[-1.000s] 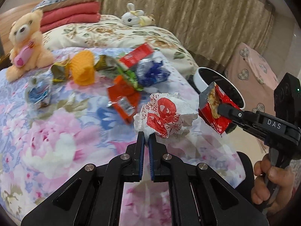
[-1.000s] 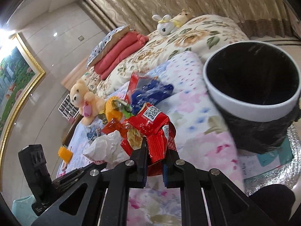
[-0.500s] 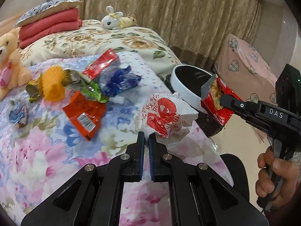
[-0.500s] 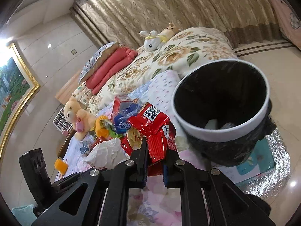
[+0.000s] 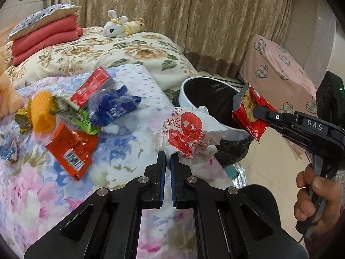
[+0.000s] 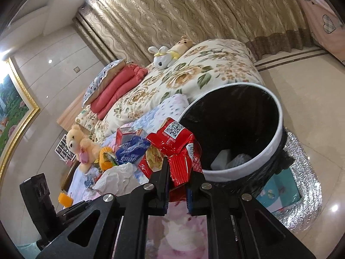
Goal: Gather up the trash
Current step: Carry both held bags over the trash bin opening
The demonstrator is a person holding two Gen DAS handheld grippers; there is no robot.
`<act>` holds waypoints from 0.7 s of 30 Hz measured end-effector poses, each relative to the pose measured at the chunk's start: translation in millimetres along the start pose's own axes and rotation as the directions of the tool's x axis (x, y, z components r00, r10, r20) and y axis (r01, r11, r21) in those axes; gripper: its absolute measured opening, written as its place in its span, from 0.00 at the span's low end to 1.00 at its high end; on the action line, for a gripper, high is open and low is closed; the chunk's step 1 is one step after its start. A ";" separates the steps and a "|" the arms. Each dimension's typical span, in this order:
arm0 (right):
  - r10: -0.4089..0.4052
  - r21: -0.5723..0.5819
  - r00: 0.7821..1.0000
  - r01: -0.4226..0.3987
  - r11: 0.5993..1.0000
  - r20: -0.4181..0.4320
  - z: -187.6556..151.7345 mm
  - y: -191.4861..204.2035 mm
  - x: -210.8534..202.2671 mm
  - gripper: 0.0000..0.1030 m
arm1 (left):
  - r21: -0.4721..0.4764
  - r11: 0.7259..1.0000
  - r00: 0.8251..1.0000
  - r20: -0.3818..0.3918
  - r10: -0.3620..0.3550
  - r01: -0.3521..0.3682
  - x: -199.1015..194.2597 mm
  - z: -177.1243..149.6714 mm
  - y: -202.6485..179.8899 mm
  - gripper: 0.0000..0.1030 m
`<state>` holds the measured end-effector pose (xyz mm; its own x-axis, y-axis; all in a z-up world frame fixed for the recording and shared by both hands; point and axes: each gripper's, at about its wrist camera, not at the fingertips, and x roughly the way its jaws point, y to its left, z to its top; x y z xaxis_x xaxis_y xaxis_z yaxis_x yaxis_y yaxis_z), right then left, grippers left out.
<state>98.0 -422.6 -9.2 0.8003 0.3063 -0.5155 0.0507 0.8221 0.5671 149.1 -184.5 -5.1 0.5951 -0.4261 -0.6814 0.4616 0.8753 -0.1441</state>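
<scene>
Left gripper: while its jaws stand nearly together, the left gripper (image 5: 167, 158) pinches the lower edge of a crumpled white-and-red paper wrapper (image 5: 189, 135), held above the floral bedspread (image 5: 32, 194).
Bed litter: an orange packet (image 5: 72, 150), a blue bag (image 5: 112, 108) and a red carton (image 5: 92, 86) lie left of the wrapper.
Right gripper: the right gripper (image 6: 177, 168) is clamped on a red snack bag (image 6: 174, 149) at the white rim of the trash bin (image 6: 278, 116).
Only the right wrist view: pale scraps (image 6: 222, 158) at the bin's bottom; a framed painting (image 6: 13, 116).
Only the left wrist view: the person's hand (image 5: 317, 196) on the right gripper's handle.
Hidden: the bin's base and the wrapper's print cannot be made out.
</scene>
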 end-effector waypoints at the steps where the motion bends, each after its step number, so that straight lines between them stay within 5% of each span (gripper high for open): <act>1: -0.004 0.000 1.000 0.004 1.000 0.003 1.9 -1.7 -0.9 0.11 | 0.003 1.000 1.000 0.000 -0.001 0.001 1.5 1.6 -2.1 0.04; 21: -0.099 0.015 0.995 0.099 0.995 0.014 39.9 -44.5 10.9 0.11 | 0.090 0.996 0.999 -0.015 -0.029 0.030 53.7 48.3 -52.4 0.04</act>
<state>128.3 -475.0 -14.5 0.7994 0.2165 -0.5604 0.1386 0.8412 0.5226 188.6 -264.3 0.5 0.5715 -0.4475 -0.6878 0.5365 0.8380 -0.0995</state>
